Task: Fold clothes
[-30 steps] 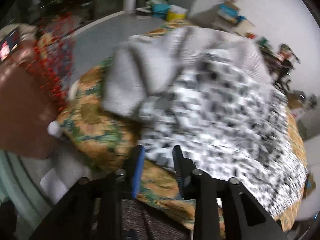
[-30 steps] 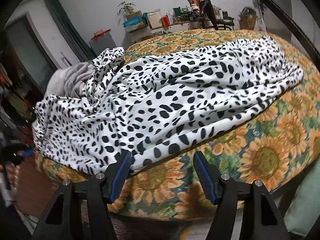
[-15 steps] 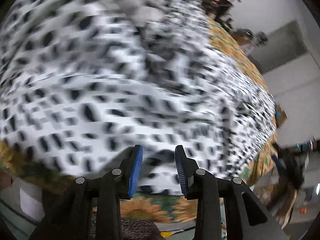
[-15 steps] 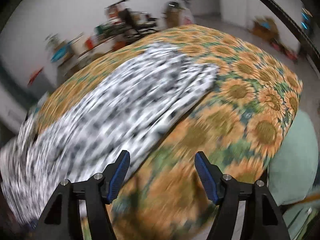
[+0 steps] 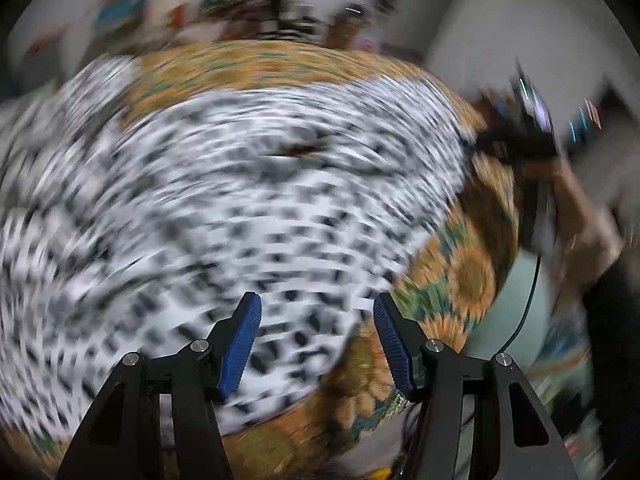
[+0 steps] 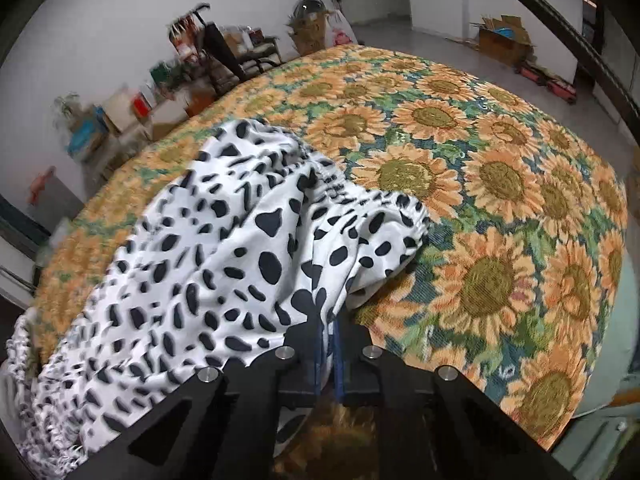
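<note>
A spotted garment lies across a sunflower bedspread, one gripper pinching its edge.

In the left wrist view, badly blurred, the left gripper hangs with its blue pads wide apart and nothing between them, above the black-and-white cloth that covers most of the bed. An arm shows at the right edge of that view. In the right wrist view, a cluttered shelf and a dark chair stand by the far wall, cardboard boxes on the floor to the right. The right gripper is closed on the garment's gathered near edge, cloth bunched between its fingers. No readable writing shows.
</note>
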